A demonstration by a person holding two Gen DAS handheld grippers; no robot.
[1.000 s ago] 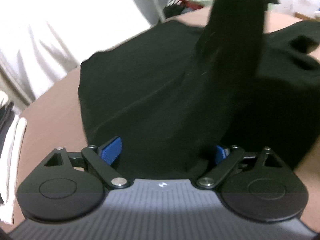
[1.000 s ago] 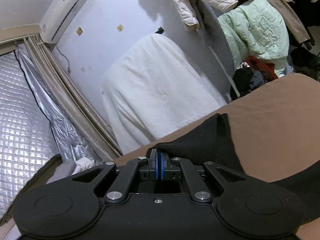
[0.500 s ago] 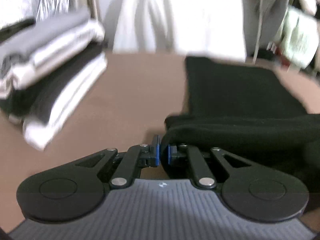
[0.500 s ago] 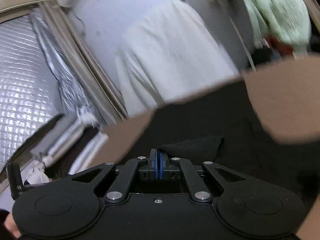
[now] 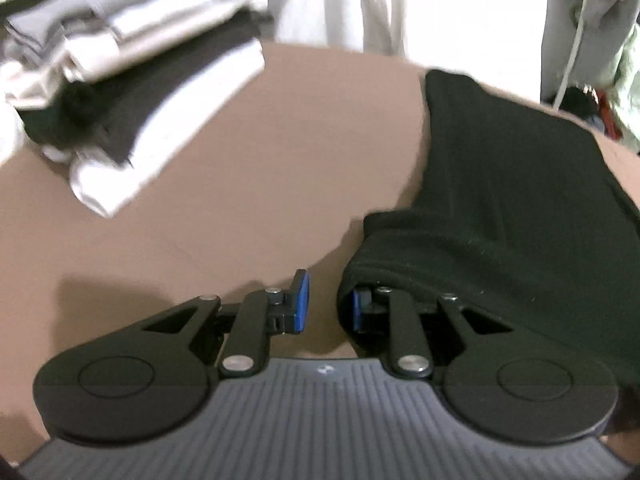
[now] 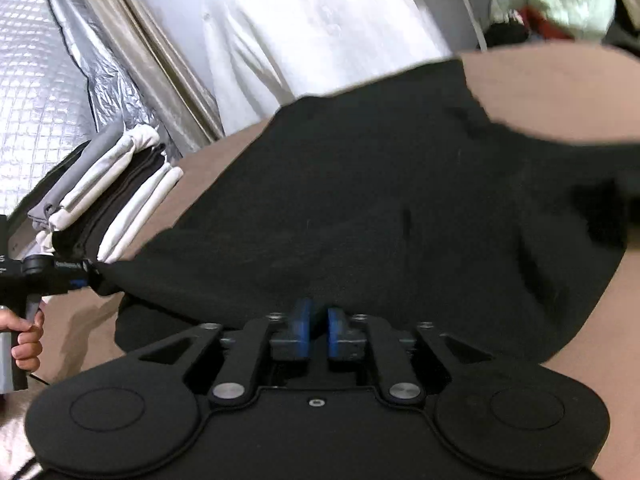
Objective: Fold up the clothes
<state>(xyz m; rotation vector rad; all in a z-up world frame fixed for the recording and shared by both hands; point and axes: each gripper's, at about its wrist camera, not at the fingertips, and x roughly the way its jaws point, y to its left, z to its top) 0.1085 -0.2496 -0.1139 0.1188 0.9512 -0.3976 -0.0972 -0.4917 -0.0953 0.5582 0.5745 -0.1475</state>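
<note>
Nearest to me, my left gripper (image 5: 326,304) has its blue pads (image 5: 301,300) apart with bare brown surface showing between them; the folded edge of the black garment (image 5: 500,216) drapes over the right-hand pad, so it touches the cloth without being clamped. My right gripper (image 6: 316,326) has its pads slightly apart, a narrow gap between them, and the garment's near hem lies just ahead of the tips; I cannot tell whether any cloth sits in the gap. Ahead of both jaws the garment lies spread on the brown table (image 5: 248,168). To the left of the jaws, farther off, a stack of folded clothes (image 5: 132,80) in white, grey and dark layers rests on the table. Beyond it hangs a white cover (image 6: 320,28).
</note>
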